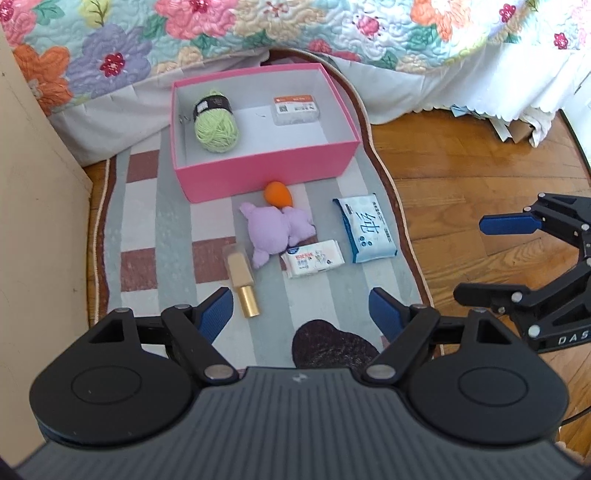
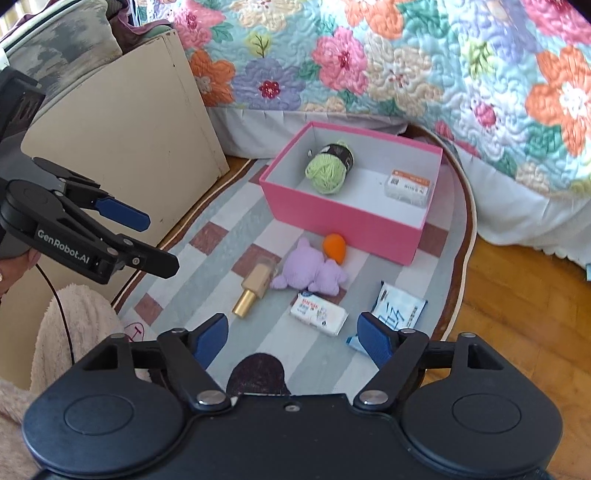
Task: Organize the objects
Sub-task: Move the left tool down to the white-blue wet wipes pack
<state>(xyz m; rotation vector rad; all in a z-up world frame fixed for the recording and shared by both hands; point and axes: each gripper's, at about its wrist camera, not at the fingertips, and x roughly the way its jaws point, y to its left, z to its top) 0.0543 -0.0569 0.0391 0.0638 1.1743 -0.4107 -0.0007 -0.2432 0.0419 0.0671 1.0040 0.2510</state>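
Observation:
A pink box [image 1: 266,173] stands open on a striped rug and holds a green yarn ball [image 1: 216,123] and a small labelled case [image 1: 295,109]. In front of it lie an orange egg-shaped sponge [image 1: 277,194], a purple plush toy [image 1: 275,232], a gold bottle [image 1: 243,284], a white wipes pack [image 1: 313,258] and a blue tissue pack [image 1: 365,229]. My left gripper [image 1: 301,310] hangs open above the rug, nearest the gold bottle. My right gripper [image 2: 291,336] is open too, above the wipes pack [image 2: 319,314], with its right finger over the tissue pack [image 2: 400,308]. Neither holds anything.
A bed with a floral quilt [image 1: 258,26] rises just behind the box. A beige cabinet panel [image 2: 122,140] stands on the left of the rug [image 1: 155,229]. Wooden floor [image 1: 461,166] lies to the right. A fluffy sleeve [image 2: 77,321] shows under the left gripper [image 2: 162,243].

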